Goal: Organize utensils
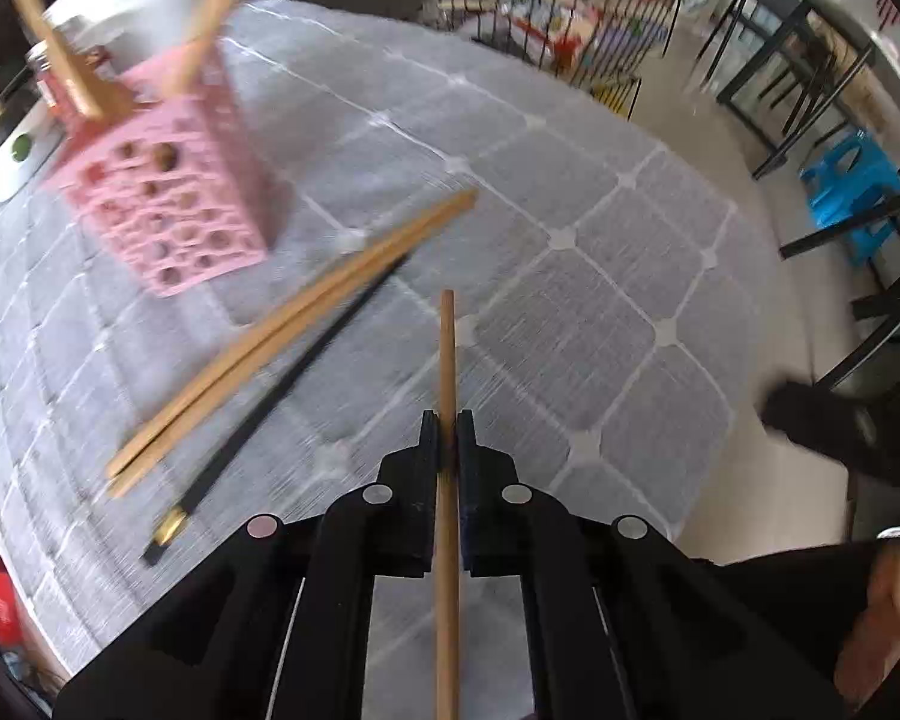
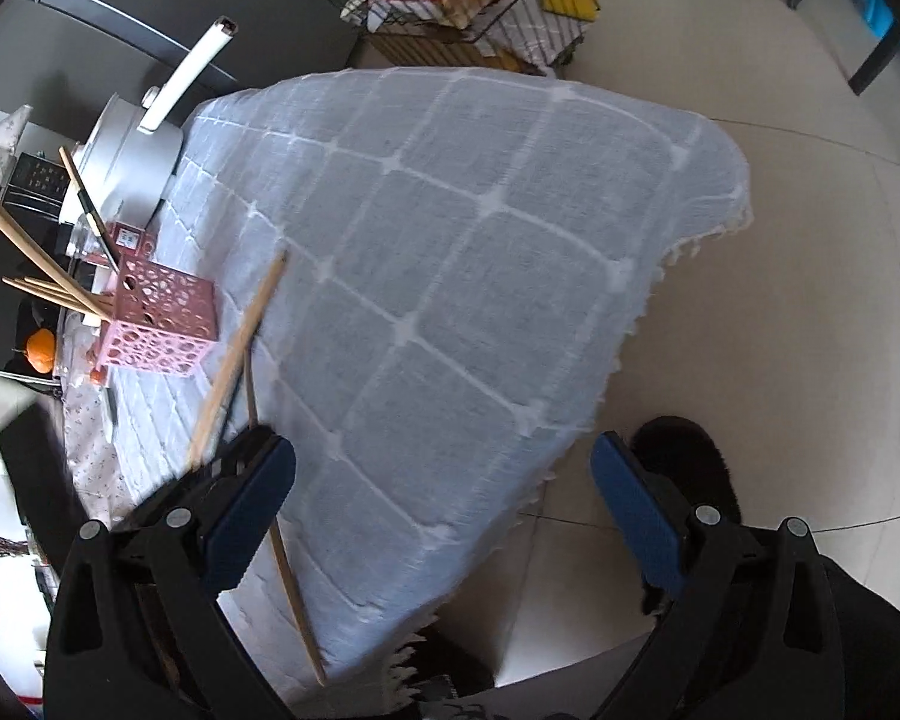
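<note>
Here, left gripper (image 1: pixel 448 429) pinching chopstick (image 1: pixel 447 360), tablecloth (image 1: pixel 600 300) open ahead

Both wrist views look down, sharing the pink holder (image 1: pixel 168 210) (image 2: pixel 162 324).

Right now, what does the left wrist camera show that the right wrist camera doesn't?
Only the left wrist view shows the left gripper shut on a wooden chopstick, a blue stool on the floor, and a black chopstick lying in full beside a wooden pair. Only the right wrist view shows the open right gripper, a white pot and an orange. Both show the pink holder and grey checked tablecloth.
</note>
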`<action>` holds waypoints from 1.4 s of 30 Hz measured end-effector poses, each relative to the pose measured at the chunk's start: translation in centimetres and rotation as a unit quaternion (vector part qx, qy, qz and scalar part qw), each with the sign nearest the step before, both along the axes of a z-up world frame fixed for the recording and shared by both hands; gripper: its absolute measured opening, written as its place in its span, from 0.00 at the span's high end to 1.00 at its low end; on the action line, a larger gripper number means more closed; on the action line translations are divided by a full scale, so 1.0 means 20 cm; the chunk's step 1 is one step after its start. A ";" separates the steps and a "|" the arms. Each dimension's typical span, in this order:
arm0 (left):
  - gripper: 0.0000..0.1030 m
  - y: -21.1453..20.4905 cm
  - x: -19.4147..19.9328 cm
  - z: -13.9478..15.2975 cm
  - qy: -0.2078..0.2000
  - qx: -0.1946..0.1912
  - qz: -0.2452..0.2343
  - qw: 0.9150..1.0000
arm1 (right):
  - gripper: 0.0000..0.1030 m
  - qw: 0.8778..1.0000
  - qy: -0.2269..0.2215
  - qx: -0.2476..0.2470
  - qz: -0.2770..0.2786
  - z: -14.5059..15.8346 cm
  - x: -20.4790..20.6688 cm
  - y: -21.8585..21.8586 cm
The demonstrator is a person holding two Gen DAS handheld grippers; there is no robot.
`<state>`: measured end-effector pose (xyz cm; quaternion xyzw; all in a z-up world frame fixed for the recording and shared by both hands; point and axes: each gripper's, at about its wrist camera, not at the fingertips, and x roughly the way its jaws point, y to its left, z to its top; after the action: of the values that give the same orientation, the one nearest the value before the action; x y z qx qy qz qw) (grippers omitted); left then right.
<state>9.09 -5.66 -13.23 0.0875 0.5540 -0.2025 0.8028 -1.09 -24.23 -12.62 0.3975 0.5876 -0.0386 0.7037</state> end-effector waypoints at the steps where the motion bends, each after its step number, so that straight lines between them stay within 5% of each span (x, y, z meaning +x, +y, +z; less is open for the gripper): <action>1: 0.95 0.06 -0.02 0.04 -0.007 -0.010 0.006 1.000 | 0.07 1.000 -0.004 0.001 0.001 0.01 0.02 0.02; 4: 0.95 0.20 -0.07 0.16 -0.025 -0.039 0.025 0.999 | 0.10 1.000 -0.007 0.021 0.005 0.03 0.14 0.12; 8: 0.95 0.36 -0.11 0.29 -0.056 -0.068 0.047 0.995 | 0.48 0.998 0.012 0.062 0.000 -0.03 0.30 0.27; 10: 0.95 0.44 -0.13 0.35 -0.070 -0.083 0.060 0.992 | 0.56 0.998 0.011 0.065 -0.011 -0.06 0.37 0.36; 22: 0.95 0.65 -0.17 0.50 -0.093 -0.143 0.082 0.982 | 0.60 0.995 -0.025 -0.046 -0.081 -0.11 0.56 0.54; 25: 0.95 0.70 -0.19 0.53 -0.099 -0.147 0.091 0.980 | 0.98 0.991 -0.024 -0.088 -0.096 -0.13 0.50 0.54; 26: 0.95 0.71 -0.20 0.54 -0.101 -0.148 0.093 0.979 | 1.00 0.991 -0.032 -0.085 -0.098 -0.14 0.49 0.53; 36: 0.94 0.80 -0.24 0.60 -0.114 -0.167 0.115 0.973 | 0.95 0.996 -0.043 0.058 -0.058 -0.15 0.37 0.47; 39: 0.94 0.80 -0.25 0.61 -0.117 -0.172 0.113 0.972 | 0.77 0.998 -0.036 0.034 -0.032 -0.10 0.41 0.57; 42: 0.94 0.82 -0.26 0.62 -0.118 -0.179 0.113 0.970 | 0.75 0.999 -0.042 -0.018 -0.021 -0.03 0.44 0.68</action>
<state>3.96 10.78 -0.78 -0.0971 0.4162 -0.1942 0.8830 7.74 -10.55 -13.25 0.3982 0.5482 -0.0477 0.7339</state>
